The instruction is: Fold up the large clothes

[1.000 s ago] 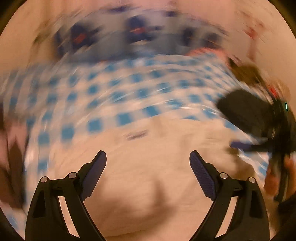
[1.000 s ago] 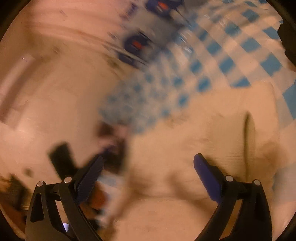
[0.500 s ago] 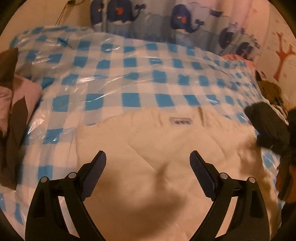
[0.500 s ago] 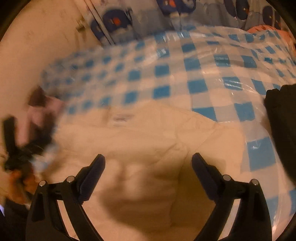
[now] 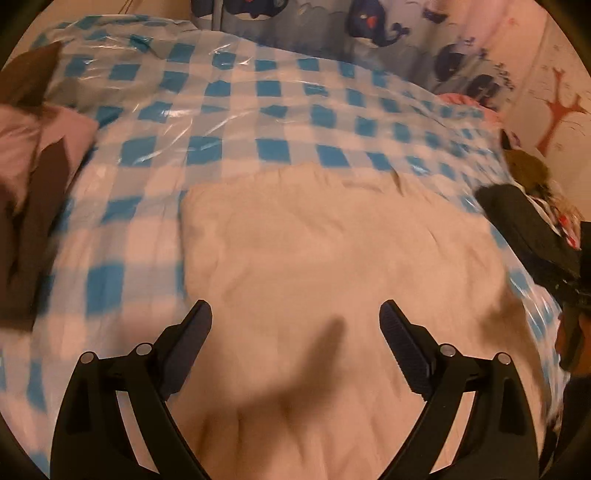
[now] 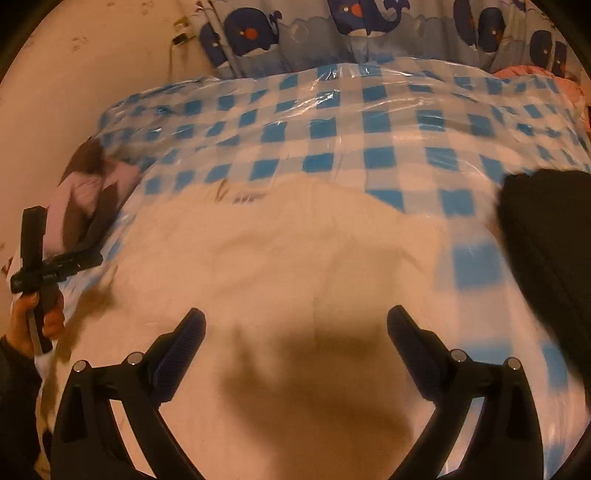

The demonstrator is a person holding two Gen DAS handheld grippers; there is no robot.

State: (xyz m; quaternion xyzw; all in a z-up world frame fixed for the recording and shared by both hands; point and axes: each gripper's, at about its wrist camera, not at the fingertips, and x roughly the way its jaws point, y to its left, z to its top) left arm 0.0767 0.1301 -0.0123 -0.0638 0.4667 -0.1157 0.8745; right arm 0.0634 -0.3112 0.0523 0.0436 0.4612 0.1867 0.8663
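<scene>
A large cream garment (image 5: 332, 251) lies spread flat on a blue-and-white checked, plastic-covered surface (image 5: 221, 122). In the right wrist view the same cream garment (image 6: 295, 258) shows a small label near its far edge. My left gripper (image 5: 295, 325) hovers open over the garment's near part, nothing between its fingers. My right gripper (image 6: 295, 328) is likewise open above the cloth, casting a dark shadow on it. The left tool (image 6: 37, 258), held by a hand, appears at the left edge of the right wrist view.
A black garment (image 6: 546, 240) lies to the right of the cream one. Pink and brown clothes (image 5: 33, 166) are piled at the left. A whale-print curtain (image 6: 351, 33) hangs behind, with a pink item (image 6: 532, 74) at the far right and a wall to the left.
Both views were swinging fast and blurred one second ago; they now face the spread cream garment steadily. Both grippers stayed open and have drawn a little closer over the cloth.
</scene>
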